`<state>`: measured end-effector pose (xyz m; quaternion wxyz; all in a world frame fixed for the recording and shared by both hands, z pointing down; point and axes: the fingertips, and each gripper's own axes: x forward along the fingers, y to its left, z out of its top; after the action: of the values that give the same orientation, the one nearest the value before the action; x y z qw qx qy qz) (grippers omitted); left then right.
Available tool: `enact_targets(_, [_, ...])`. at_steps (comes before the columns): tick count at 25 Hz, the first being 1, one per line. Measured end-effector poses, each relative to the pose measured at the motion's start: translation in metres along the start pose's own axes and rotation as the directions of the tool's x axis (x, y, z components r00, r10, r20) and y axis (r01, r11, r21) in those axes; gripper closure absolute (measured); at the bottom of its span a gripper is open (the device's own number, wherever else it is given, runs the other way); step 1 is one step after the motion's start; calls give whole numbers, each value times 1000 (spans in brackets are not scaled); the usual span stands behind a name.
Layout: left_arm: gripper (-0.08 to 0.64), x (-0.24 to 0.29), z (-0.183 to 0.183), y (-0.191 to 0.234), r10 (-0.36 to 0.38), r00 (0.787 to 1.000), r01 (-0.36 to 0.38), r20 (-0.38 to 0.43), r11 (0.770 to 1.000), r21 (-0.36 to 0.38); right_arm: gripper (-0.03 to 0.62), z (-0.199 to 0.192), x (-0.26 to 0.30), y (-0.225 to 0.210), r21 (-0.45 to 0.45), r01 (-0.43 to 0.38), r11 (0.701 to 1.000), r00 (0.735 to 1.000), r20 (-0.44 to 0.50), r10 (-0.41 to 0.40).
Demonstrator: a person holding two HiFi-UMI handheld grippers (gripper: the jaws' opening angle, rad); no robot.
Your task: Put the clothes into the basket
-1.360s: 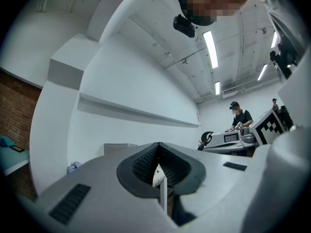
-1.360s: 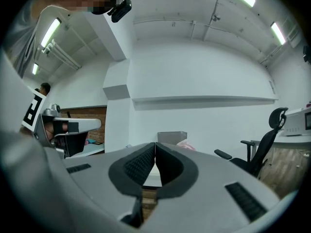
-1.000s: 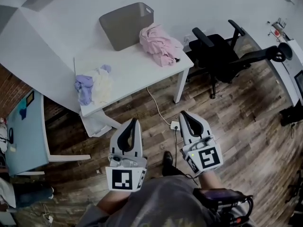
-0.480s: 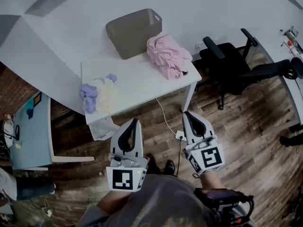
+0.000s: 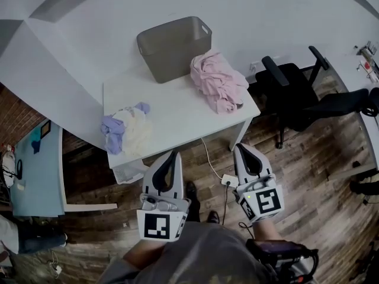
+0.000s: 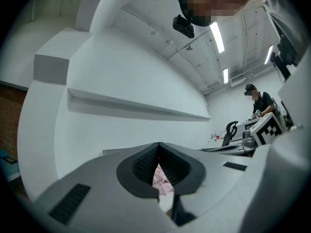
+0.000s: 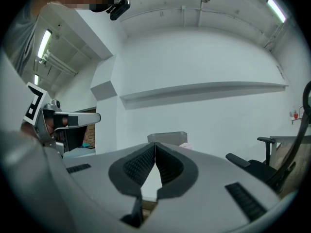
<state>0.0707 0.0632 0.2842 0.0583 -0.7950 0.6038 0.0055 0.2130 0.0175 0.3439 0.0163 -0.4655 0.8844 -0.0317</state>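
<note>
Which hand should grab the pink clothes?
Right, probably. The right gripper is nearer the pink clothes at the right end of the table; the left gripper is nearer the purple-and-cream pile.

Even, fairly bright indoor light comes from ceiling strip lights, which flare white in the left gripper view. The head view is dimmer, dark at its corners, with a soft shadow under the table. All views bend strongly at the edges (fisheye lenses). The left gripper shell near the lens seems slightly soft.
</note>
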Motion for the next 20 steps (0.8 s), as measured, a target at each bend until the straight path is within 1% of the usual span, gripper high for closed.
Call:
enact_targets(4, [551,29,-6,27,-7,1000,7,-4,1000,-17,584,0,37,-5,-11,12,1000,1000,-8,-12])
enact_targets(12, [551,93,-6,91,-37,998,39,42,998,-41,584,9,122,-9,-45,44,998,999,-13,-45])
enact_targets(15, [551,113,-5,115,-48,997,51,67,998,-46,584,9,150,-15,-57,74,996,996,-50,-77])
enact_targets(16, [551,120,-6,122,-53,996,56,67,997,-51,584,12,160,-18,-63,84,995,995,-42,-86])
enact_targets(18, [551,133,-7,137,-63,996,67,66,996,-56,584,21,181,-21,-73,98,993,995,7,-98])
enact_targets(20, [551,145,-6,151,-66,995,71,81,996,-62,584,29,201,-22,-79,104,991,994,38,-101])
